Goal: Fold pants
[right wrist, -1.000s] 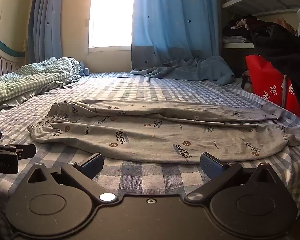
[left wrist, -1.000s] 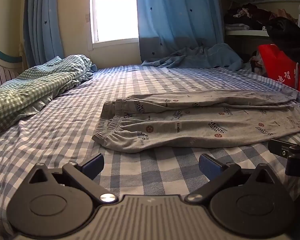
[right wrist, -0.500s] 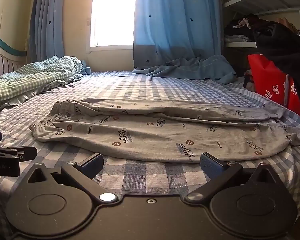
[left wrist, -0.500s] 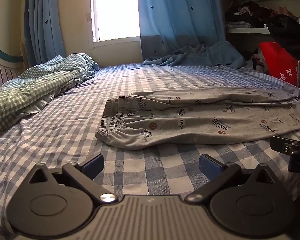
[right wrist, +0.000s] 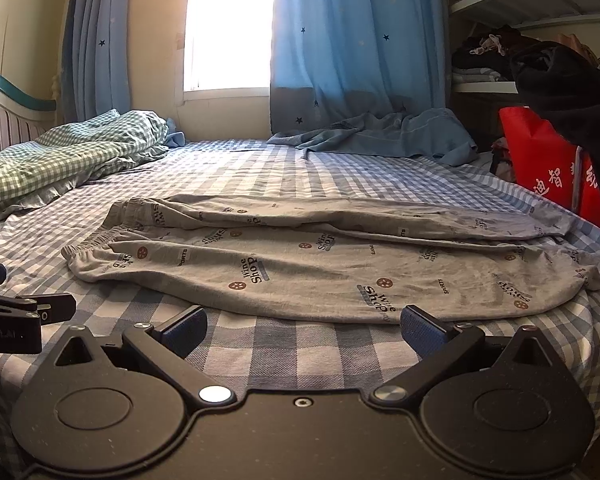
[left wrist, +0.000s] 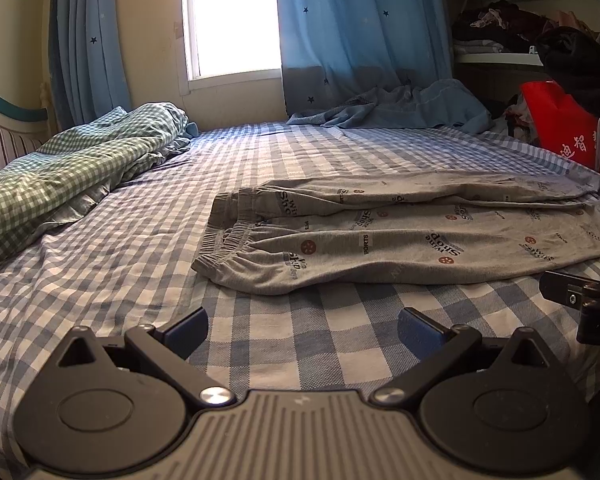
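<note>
Both grippers have backed slightly from the pants (left wrist: 400, 236) since earlier. Bed (left wrist: 140, 248): pants lie flat, legs stacked, waistband left. Left gripper (left wrist: 302, 326) and right gripper (right wrist: 302, 326): jaws released, holding nothing.

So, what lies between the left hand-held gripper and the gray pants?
Only bare checked sheet separates the left hand-held gripper from the pants, as the left wrist view shows.

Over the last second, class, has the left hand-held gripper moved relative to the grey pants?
Yes. The left hand-held gripper has backed slightly away: the pants sit higher in its view, with more checked sheet before them.
</note>
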Demonstrator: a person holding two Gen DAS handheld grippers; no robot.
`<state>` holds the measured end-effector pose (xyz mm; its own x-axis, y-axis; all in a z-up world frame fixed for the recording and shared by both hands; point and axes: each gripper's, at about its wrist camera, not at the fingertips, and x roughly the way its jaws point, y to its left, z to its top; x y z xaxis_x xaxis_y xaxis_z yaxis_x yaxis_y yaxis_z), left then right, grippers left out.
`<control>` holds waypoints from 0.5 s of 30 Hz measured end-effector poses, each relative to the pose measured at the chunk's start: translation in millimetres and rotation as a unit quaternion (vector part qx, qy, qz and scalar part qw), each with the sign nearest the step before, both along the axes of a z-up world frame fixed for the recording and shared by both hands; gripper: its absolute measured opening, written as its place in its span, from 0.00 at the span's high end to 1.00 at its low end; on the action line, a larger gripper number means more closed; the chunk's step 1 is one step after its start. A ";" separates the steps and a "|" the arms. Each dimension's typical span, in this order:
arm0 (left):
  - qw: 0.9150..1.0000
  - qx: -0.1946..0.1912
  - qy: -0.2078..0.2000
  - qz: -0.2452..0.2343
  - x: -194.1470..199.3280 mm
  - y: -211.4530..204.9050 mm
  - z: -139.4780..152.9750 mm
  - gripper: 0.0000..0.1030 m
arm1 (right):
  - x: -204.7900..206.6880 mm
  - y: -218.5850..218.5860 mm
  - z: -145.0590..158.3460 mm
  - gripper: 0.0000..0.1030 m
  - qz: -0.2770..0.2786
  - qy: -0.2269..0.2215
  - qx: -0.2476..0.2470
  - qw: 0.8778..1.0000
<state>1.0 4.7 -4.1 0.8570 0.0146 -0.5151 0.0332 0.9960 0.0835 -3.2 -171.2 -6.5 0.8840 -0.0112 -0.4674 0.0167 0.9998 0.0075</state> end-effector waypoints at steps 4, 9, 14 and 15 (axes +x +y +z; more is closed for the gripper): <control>1.000 0.000 0.000 0.000 0.0 -0.1 0.1 0.00 | 0.0 -0.2 0.0 0.01 0.001 -0.001 0.002 1.000; 1.000 -0.003 0.001 0.000 0.8 0.6 -0.6 0.00 | 0.1 0.1 0.0 0.01 0.001 -0.001 0.001 1.000; 1.000 -0.002 0.001 0.001 1.4 1.3 -0.7 0.00 | 0.2 0.4 -0.1 0.01 0.000 -0.001 0.001 1.000; 1.000 -0.002 0.001 0.001 1.4 1.4 -0.8 0.00 | 0.3 0.5 -0.2 0.01 0.001 0.000 0.001 1.000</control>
